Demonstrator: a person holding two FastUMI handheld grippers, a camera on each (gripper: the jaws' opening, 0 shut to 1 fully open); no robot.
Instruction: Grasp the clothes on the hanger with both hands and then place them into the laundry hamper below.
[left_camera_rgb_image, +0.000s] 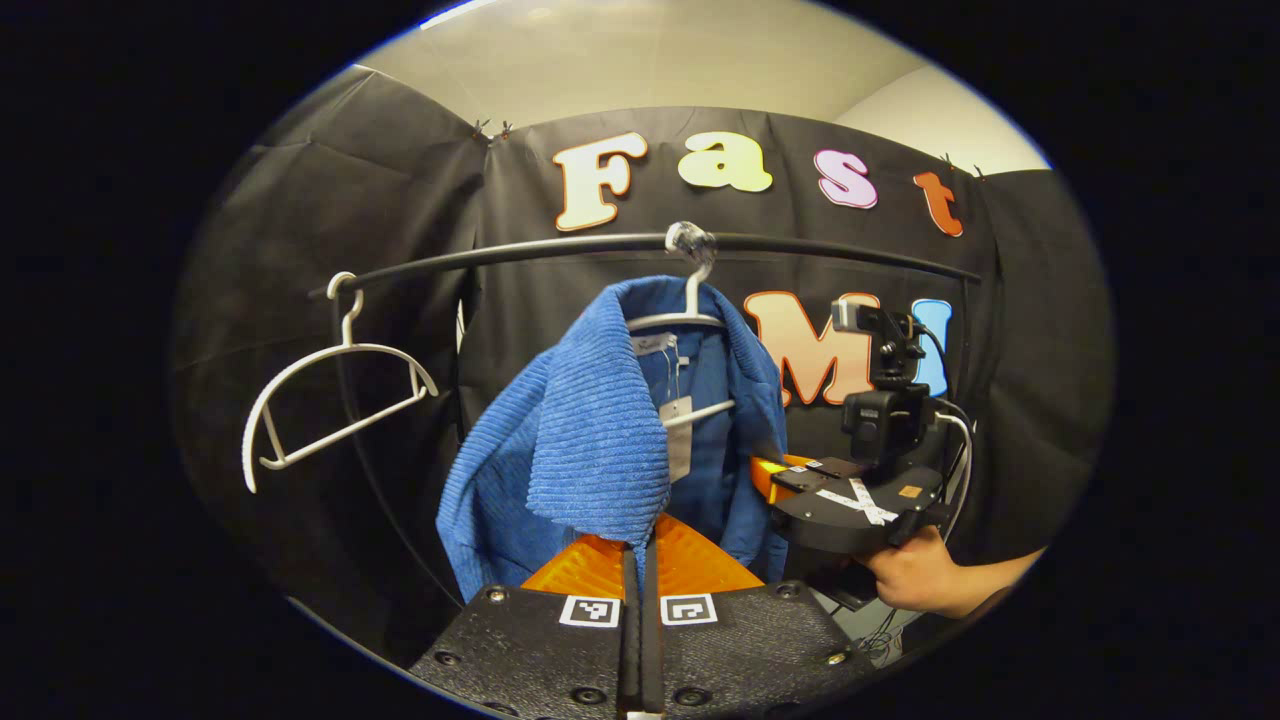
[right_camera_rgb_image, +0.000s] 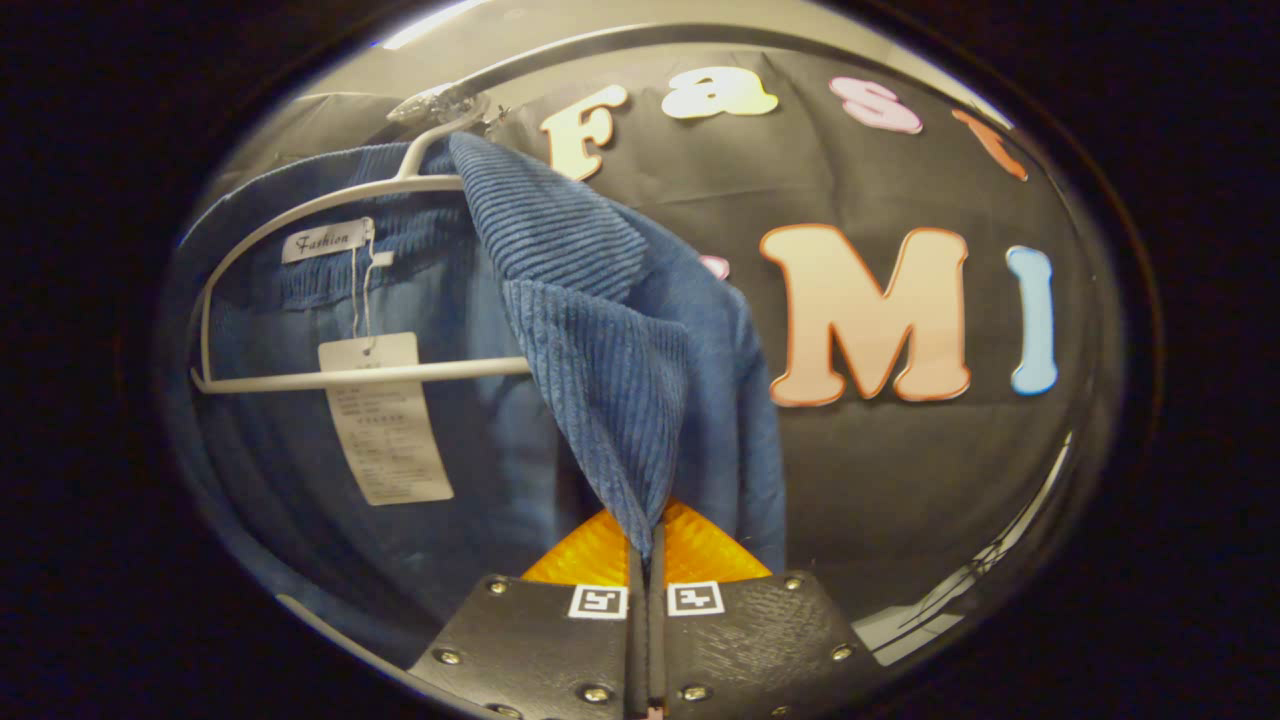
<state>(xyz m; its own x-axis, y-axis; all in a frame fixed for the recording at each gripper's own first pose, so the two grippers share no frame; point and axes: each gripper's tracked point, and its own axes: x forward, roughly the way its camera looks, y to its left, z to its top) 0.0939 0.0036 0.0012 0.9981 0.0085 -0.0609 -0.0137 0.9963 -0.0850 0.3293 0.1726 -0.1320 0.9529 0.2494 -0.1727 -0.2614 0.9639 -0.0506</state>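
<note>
A blue ribbed sweater (left_camera_rgb_image: 590, 440) hangs on a white hanger (left_camera_rgb_image: 690, 320) from a dark rail (left_camera_rgb_image: 560, 247). My left gripper (left_camera_rgb_image: 640, 545) is shut on a fold of the sweater's left front, pulled toward me. In the right gripper view the same sweater (right_camera_rgb_image: 600, 350) drapes over the white hanger (right_camera_rgb_image: 330, 375), a paper tag (right_camera_rgb_image: 385, 420) dangling inside. My right gripper (right_camera_rgb_image: 650, 530) is shut on a fold of the sweater's right shoulder. In the left gripper view the right gripper (left_camera_rgb_image: 850, 500), held by a hand (left_camera_rgb_image: 920, 580), sits at the sweater's right edge.
An empty white hanger (left_camera_rgb_image: 330, 400) hangs at the rail's left end. Black cloth wall stands close behind the rail. A curved dark stand tube (left_camera_rgb_image: 380, 480) runs down left of the sweater.
</note>
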